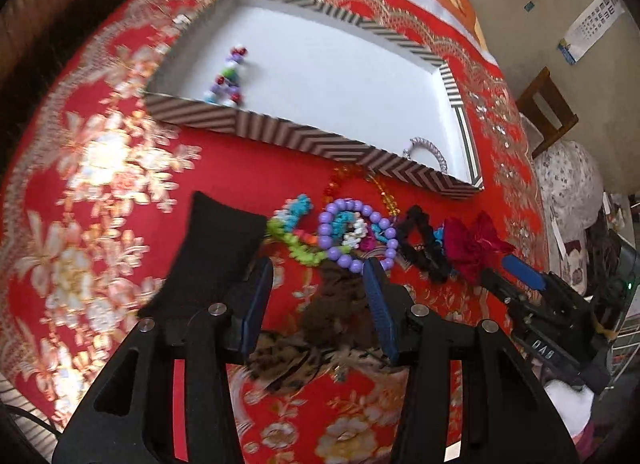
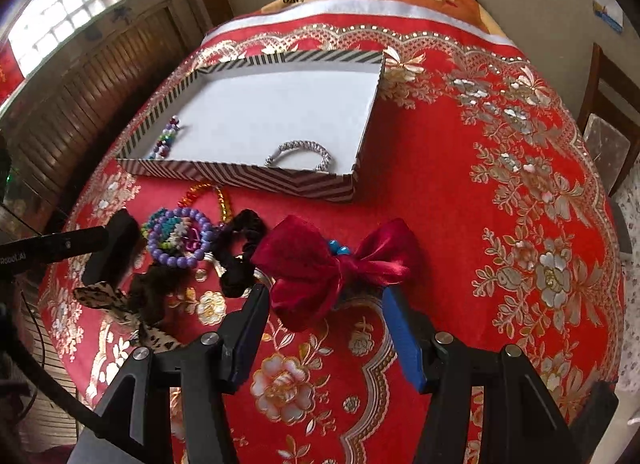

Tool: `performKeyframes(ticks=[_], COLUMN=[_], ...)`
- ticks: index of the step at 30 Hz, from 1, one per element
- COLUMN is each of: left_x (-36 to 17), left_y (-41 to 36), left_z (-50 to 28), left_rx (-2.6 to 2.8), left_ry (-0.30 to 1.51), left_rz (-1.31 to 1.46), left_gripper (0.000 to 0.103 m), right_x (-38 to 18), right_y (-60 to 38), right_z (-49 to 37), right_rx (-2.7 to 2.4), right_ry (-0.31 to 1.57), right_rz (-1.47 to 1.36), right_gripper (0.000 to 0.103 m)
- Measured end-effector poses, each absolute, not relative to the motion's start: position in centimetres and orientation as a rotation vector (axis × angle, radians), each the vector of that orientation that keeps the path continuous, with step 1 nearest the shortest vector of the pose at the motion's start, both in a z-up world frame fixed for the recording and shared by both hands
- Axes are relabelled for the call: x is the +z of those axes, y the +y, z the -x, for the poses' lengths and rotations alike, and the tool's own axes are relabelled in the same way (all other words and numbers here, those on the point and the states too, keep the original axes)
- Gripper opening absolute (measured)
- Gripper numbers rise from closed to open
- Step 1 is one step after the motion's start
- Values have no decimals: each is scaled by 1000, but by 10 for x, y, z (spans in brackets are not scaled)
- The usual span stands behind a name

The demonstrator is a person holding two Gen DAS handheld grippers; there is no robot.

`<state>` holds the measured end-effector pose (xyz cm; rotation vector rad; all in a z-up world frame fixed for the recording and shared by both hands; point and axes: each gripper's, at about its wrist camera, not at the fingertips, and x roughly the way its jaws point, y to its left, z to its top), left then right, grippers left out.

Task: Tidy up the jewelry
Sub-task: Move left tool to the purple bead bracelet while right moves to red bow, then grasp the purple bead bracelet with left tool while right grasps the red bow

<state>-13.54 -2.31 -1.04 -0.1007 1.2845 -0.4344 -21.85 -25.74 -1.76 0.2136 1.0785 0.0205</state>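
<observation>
While both jaws gape empty, right gripper (image 2: 326,296) flanks red bow (image 2: 320,264); left gripper (image 1: 320,272) near purple bracelet (image 1: 352,232).

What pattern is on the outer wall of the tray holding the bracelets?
Black-and-white chevron stripes on the tray wall, clearest in the right wrist view.

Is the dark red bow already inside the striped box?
No, the dark red bow lies on the red tablecloth in front of the striped box.
</observation>
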Motion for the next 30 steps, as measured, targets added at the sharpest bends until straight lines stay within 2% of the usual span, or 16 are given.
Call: performKeyframes(ticks=[10,12,14,16,18,21,22,24,27,30], left_x=[-34,-35,-36,-38,-39,-38,-36,-30,-16,-1], left_y=[-56,-57,-62,-65,-68,-71,-70,-65,-61,-57], left_z=[113,111,109,105,103,100,102,103,104,106], left_rx=[-411,-420,-422,-426,-443,-458,-462,-485,-508,-520], left_ry=[1312,1309,1302,1303,1303,1304,1302,1304,1281,1261], left_rz=[-21,-37,-63,-83,-91,-95,-93,-63,-49,-32], left_gripper=[45,35,32,24,12,8,8,8,8,8], right_x=[-25,-24,-23,-24,-31,-42,-43,-43,-33,-19], right_y=[-267,-268,-271,-274,-276,-277,-277,-278,-276,-275], right_z=[210,212,213,214,211,207,207,207,210,214], right_rx=[-18,-27,-35,-46,-56,-50,-41,-11,-5,13], right_ry=[1092,1090,1087,1086,1101,1112,1105,1078,1051,1024], right_rz=[-222,-218,-223,-229,-237,-255,-267,-309,-290,-281], right_gripper=[56,56,56,56,56,56,54,23,11,8])
